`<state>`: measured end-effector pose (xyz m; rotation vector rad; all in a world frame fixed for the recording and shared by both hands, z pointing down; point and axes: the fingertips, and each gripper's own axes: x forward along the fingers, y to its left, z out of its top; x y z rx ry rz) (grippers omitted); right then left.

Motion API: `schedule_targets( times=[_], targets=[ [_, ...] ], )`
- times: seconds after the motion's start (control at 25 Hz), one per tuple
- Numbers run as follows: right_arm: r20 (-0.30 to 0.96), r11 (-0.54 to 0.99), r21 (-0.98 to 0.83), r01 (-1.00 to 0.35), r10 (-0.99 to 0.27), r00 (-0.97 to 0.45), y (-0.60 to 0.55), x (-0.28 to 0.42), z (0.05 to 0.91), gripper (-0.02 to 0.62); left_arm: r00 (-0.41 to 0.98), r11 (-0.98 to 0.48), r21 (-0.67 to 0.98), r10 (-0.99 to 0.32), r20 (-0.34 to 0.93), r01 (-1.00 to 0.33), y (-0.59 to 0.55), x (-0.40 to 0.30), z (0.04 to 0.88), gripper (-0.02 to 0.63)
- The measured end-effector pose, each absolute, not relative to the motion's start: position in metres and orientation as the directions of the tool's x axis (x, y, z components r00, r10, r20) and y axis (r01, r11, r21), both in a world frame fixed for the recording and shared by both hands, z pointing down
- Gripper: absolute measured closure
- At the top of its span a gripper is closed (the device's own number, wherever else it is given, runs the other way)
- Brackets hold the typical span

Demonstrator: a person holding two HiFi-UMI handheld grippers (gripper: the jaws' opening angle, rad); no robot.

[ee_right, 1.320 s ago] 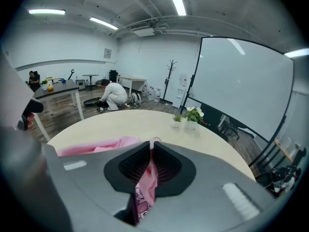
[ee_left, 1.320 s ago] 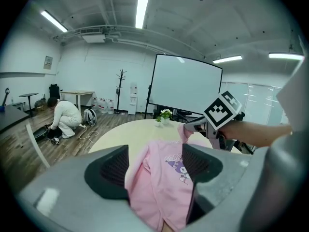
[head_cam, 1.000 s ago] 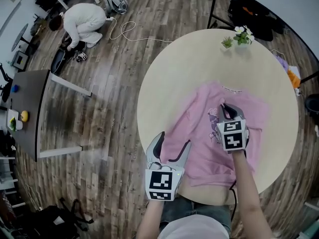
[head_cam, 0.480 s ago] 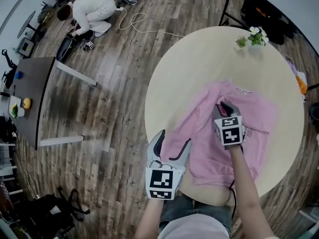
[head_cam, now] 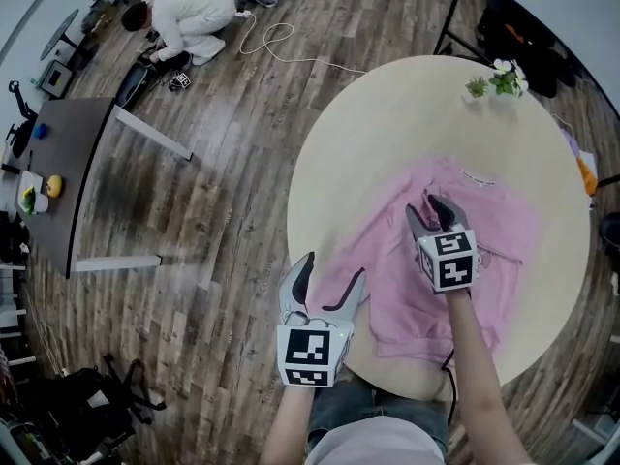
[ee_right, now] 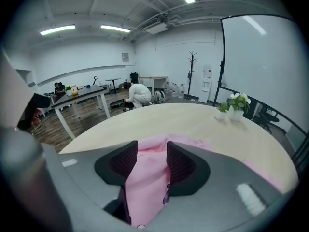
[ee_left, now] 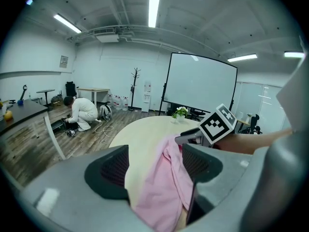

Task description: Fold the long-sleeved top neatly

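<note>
The pink long-sleeved top [head_cam: 484, 231] lies spread on the round beige table [head_cam: 387, 134], front up, with one sleeve [head_cam: 354, 274] running toward the near-left edge. My left gripper [head_cam: 325, 284] hovers open at that edge, and the sleeve's pink cloth [ee_left: 164, 192] lies between its wide jaws [ee_left: 154, 163]. My right gripper [head_cam: 428, 211] is over the middle of the top, just short of the collar. Its jaws [ee_right: 152, 161] stand a narrow gap apart with pink fabric [ee_right: 145, 178] showing below and between them.
A small potted plant [head_cam: 502, 77] stands at the table's far edge. A person [head_cam: 189, 13] crouches on the wooden floor at the far left beside cables. A dark desk [head_cam: 68, 182] is at the left, and a black bag [head_cam: 87, 400] lies on the floor near me.
The right gripper's jaws, shut half a second ago, now stand apart over the top's middle. The left gripper has drifted slightly toward me at the table edge.
</note>
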<state>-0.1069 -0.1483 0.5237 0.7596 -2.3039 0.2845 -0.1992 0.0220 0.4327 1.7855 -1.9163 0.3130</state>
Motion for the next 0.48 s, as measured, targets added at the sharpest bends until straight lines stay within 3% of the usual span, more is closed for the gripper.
schedule_targets(
  times=[0.48],
  targets=[
    [0.594, 0.923, 0.018, -0.385, -0.319, -0.738, -0.067, -0.146, 0.461, 0.417, -0.121, 0.211, 0.148, -0.879, 0.461, -0.966, 0.063, -0.22, 0.407, 0.264]
  ],
)
